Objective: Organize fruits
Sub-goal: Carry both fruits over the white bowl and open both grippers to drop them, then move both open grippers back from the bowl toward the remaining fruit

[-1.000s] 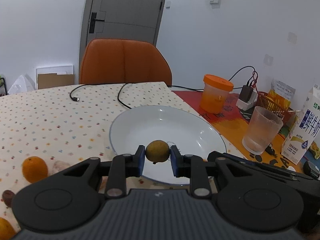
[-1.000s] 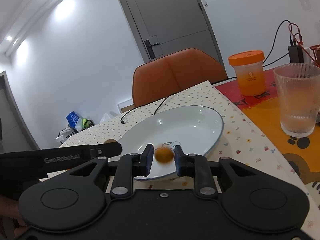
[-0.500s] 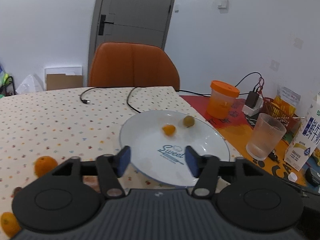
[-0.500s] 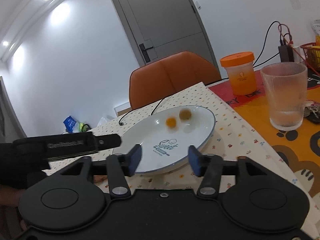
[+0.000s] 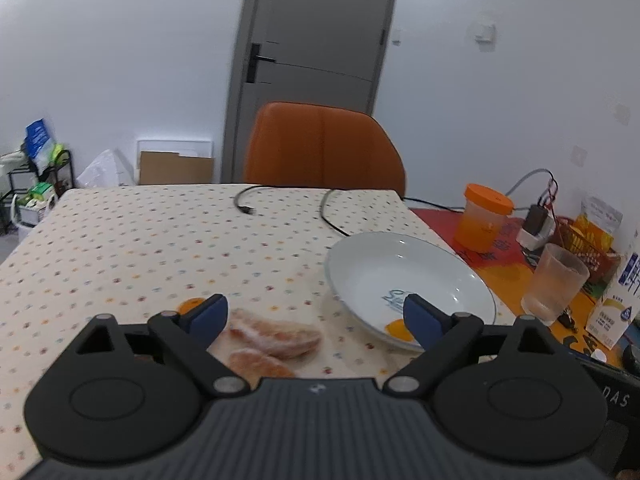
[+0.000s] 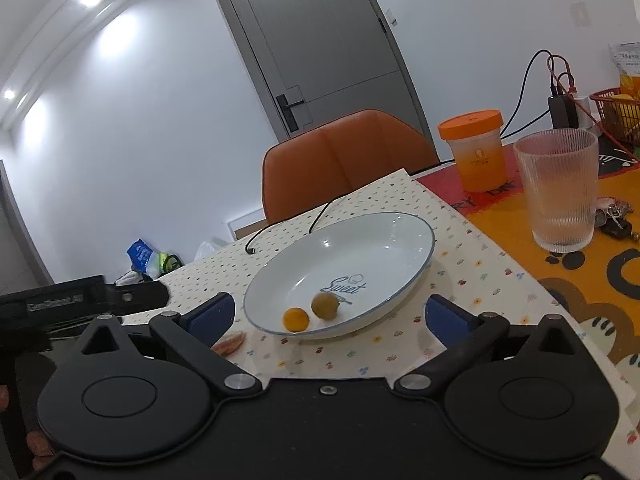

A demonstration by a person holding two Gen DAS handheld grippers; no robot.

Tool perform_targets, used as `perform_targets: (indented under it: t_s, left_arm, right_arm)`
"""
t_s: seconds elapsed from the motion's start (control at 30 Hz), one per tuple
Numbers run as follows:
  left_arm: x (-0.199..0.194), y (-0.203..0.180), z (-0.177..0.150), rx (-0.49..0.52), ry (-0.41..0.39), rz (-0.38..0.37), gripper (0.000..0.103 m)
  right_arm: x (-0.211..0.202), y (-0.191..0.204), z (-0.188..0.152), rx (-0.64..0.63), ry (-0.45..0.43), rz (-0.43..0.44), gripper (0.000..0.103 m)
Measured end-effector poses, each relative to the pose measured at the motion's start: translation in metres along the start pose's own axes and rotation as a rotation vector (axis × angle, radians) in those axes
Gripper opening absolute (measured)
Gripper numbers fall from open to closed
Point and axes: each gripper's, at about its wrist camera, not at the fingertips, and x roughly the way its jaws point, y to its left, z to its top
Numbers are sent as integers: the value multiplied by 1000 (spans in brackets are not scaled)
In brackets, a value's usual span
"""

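A white plate [image 6: 404, 240] with a blue rim sits on the dotted tablecloth. In the right wrist view a small orange fruit [image 6: 296, 319] and a dull yellow-green fruit [image 6: 325, 306] lie in its near left part. The plate also shows in the left wrist view [image 5: 400, 264], with the orange fruit [image 5: 396, 329] partly hidden behind a finger. My left gripper [image 5: 316, 316] is open and empty, left of the plate, above peeled orange segments [image 5: 276, 336]. An orange [image 5: 190, 304] peeks behind its left finger. My right gripper [image 6: 328, 316] is open and empty, just in front of the plate.
A ribbed glass [image 6: 560, 192], an orange-lidded jar [image 6: 474, 152] and keys [image 6: 616, 220] stand on the orange mat at right. A milk carton [image 5: 622, 300] is far right. A black cable [image 5: 288, 204] lies behind the plate. An orange chair [image 5: 324, 148] stands at the far edge.
Both grippers opened and let their fruits drop into the plate, where they rolled to the near side. The left gripper has swung left, away from the plate; the right pulled back.
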Motion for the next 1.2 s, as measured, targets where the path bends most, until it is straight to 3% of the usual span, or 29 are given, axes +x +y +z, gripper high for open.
perform_targets:
  t_s: [0.3,0.57,1.03,1.2]
  left_arm:
    - [-42,45,3,-72,-39,62,99]
    - [-67,69,1,-60,-47,100,99]
    - [-85,102,-14,-78,-15,132,99]
    - [-92,107,-17,-89,-42,146,99]
  right_arm:
    - [-6,29,-3,-58,25,2,103]
    - [-9,53,-4,-96,38,26,103]
    - [-4,91,-13,-176,101,81,103]
    - [-3,103,-15,-207,123,111,103]
